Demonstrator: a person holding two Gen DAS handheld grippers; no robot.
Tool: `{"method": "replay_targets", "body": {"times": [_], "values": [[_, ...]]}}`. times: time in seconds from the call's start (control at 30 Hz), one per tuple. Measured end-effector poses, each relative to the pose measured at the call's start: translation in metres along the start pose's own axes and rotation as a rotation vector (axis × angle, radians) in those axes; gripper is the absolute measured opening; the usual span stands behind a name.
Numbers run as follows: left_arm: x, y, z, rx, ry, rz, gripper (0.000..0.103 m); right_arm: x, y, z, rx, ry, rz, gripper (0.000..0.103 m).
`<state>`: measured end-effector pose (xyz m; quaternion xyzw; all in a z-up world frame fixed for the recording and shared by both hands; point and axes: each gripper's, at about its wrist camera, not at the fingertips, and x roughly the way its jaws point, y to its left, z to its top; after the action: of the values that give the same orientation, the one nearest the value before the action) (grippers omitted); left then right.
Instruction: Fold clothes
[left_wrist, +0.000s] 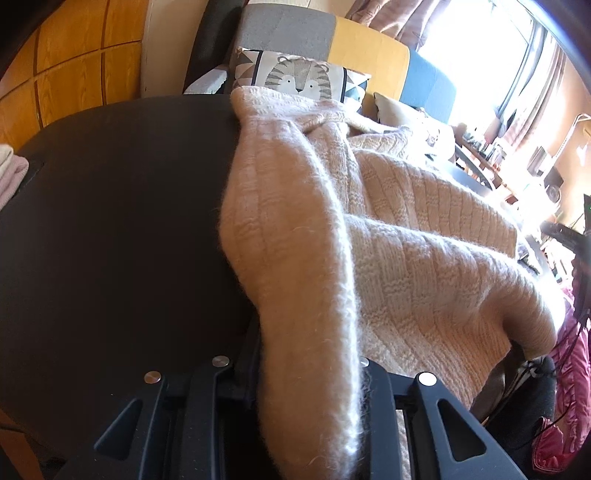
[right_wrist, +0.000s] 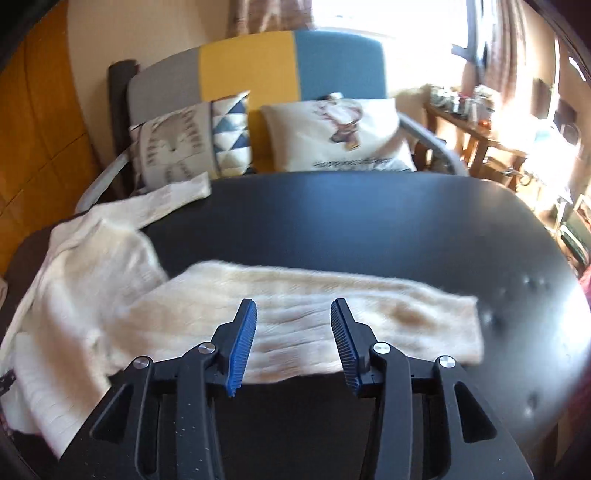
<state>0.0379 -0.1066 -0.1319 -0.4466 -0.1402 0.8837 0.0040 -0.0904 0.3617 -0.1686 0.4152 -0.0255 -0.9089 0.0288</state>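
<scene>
A cream fuzzy knit sweater (left_wrist: 388, 236) lies on a black table (left_wrist: 110, 221). My left gripper (left_wrist: 310, 373) is shut on a thick fold of the sweater, which bulges up between the fingers and hides their tips. In the right wrist view the sweater's body (right_wrist: 85, 295) lies bunched at the left, with one sleeve (right_wrist: 314, 314) stretched across the table (right_wrist: 369, 221). My right gripper (right_wrist: 293, 314) is open and empty, its blue pads (right_wrist: 243, 339) just above the near edge of that sleeve.
A sofa chair (right_wrist: 295, 66) with grey, yellow and blue panels and two printed cushions (right_wrist: 192, 144) stands behind the table. A cluttered wooden shelf (right_wrist: 476, 122) stands at the right by a bright window. Pink cloth (left_wrist: 11, 173) lies at the table's left edge.
</scene>
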Motion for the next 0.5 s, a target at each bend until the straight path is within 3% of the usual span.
{"method": "replay_targets", "body": {"times": [0.3,0.5], "values": [[0.009,0.000,0.006,-0.023,-0.007,-0.041,0.027,0.064,0.048,-0.028,0.067,0.174,0.010,0.047],[0.011,-0.005,0.008,-0.022,-0.013,-0.040,0.028,0.072,0.049,-0.031,0.009,0.147,-0.045,0.051]]}}
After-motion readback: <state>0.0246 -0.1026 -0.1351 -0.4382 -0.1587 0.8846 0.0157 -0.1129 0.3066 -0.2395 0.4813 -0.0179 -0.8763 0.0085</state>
